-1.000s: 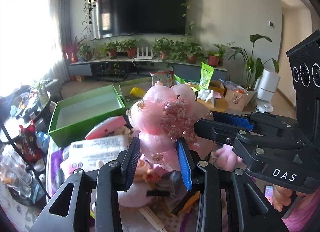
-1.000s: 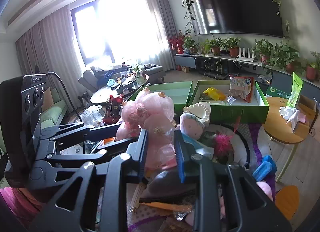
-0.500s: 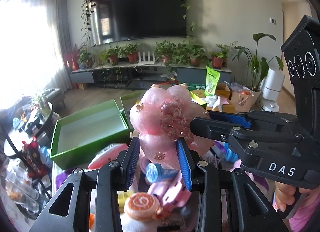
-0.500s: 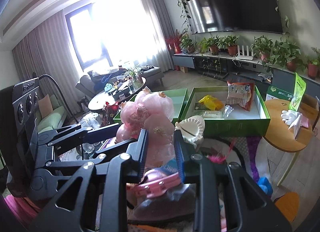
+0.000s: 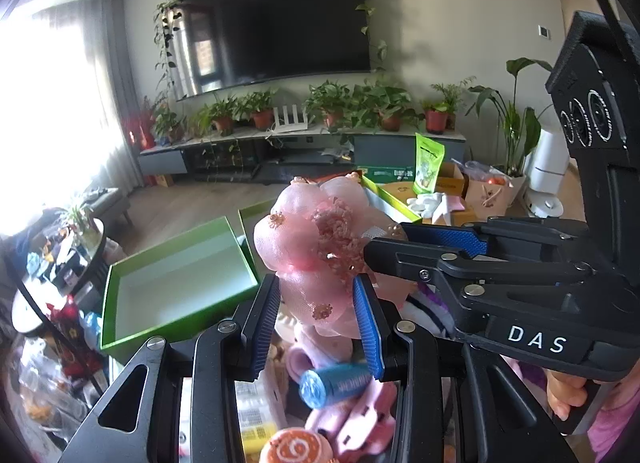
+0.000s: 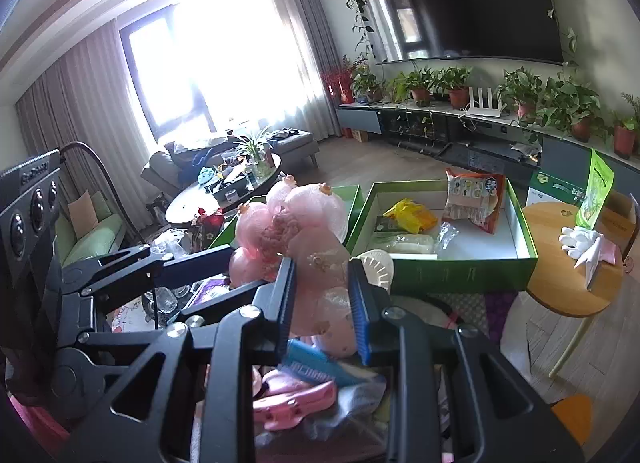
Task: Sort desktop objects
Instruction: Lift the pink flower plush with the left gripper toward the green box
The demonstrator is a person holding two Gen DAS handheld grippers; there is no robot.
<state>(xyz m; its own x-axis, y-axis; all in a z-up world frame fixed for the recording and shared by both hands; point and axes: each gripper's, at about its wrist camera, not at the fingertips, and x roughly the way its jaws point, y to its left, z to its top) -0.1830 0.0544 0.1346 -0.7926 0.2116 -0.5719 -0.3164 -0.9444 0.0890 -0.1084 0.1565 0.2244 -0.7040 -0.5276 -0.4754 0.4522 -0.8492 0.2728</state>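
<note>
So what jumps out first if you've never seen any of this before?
A puffy pink mesh flower, pinched from two sides by the left gripper and the right gripper, held above a cluttered pile. Behind it sit two green boxes: an empty one to the left, and one with snack packets to the right. A big dark TV fills the wall.

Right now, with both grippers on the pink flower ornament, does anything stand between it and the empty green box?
Nothing visible does. The pink flower ornament is held above the clutter by the left gripper and right gripper, and the empty green box lies open just beyond.
</note>
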